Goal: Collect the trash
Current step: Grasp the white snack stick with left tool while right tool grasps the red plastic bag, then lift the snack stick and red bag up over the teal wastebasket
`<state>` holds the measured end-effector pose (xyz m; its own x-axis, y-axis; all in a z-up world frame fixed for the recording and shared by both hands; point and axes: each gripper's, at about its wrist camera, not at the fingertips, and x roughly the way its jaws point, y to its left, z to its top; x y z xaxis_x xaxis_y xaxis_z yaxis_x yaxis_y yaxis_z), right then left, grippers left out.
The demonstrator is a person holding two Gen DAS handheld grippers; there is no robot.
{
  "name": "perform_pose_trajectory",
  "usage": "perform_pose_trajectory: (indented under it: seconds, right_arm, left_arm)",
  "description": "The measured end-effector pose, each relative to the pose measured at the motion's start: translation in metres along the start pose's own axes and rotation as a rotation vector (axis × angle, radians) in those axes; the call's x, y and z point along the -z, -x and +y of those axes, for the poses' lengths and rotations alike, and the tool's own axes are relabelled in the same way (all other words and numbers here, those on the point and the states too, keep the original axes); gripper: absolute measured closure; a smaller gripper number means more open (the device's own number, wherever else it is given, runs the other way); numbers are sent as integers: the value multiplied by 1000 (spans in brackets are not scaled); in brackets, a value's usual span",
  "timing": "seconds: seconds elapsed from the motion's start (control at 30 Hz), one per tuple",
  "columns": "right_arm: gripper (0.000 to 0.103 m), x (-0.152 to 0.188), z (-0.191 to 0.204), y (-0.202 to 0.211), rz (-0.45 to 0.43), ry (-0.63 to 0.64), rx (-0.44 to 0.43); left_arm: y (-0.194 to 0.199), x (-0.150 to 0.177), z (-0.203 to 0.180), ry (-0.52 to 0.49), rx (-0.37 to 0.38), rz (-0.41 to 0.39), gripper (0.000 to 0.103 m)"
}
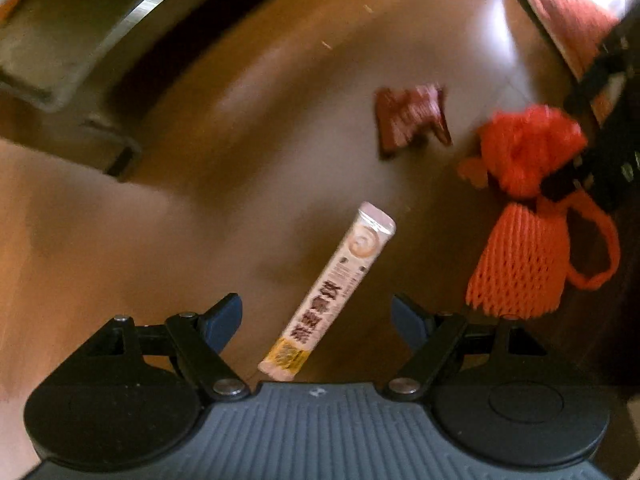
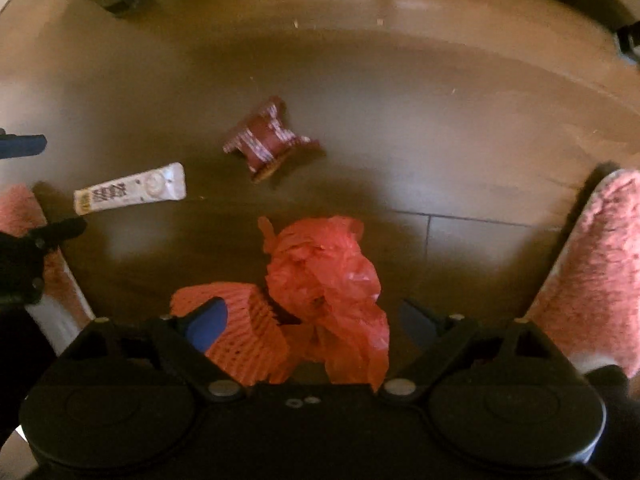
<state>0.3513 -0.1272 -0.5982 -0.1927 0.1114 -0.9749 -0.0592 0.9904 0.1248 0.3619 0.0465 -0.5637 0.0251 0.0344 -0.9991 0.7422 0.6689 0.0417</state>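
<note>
Left wrist view: left gripper (image 1: 316, 320) jaws wide open, holding nothing, straddling the slim glossy sachet (image 1: 328, 292) flat on the floor (image 1: 240, 160); risk: thin foil may slide from the pads. Right gripper (image 2: 312, 324) jaws open, empty, over crinkled red plastic bag (image 2: 328, 280) beside orange foam net (image 2: 248, 340); soft film may tear or slip. Farther: crumpled maroon wrapper (image 2: 268, 144).

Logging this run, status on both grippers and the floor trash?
Left gripper open over white stick sachet. Right gripper open around red plastic bag beside orange foam net sleeve. Maroon crumpled wrapper untouched. Nothing blocking.
</note>
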Motion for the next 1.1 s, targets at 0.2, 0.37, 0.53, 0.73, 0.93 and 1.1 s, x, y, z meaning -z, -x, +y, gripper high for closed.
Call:
perform_pose_trajectory:
  seconds: [0.2,0.37,0.53,0.73,0.93,1.1]
  right_arm:
    - [13,-2,-10,-23,37,-25,-5]
    - [17,-1,-19,-34,56,-49,-10]
    - [21,-3,-22,-39,51,-58,-14]
    - [39,-5,-25,-39,38,-56,-24]
    - [47,-12,-19,-31,23,-54,18]
    - [50,-16,-11,-6,-22,-16,70]
  left_arm:
    - [-38,1,5,41,45,36,22]
    - [-54,3,12,44,41,43,23]
    - [-61,2,20,61,22,24,48]
    - [-57,-3,27,115,25,2,73]
    - [-52,-10,49,217,40,7,77]
    - [-25,-14,66,268,39,-22,77]
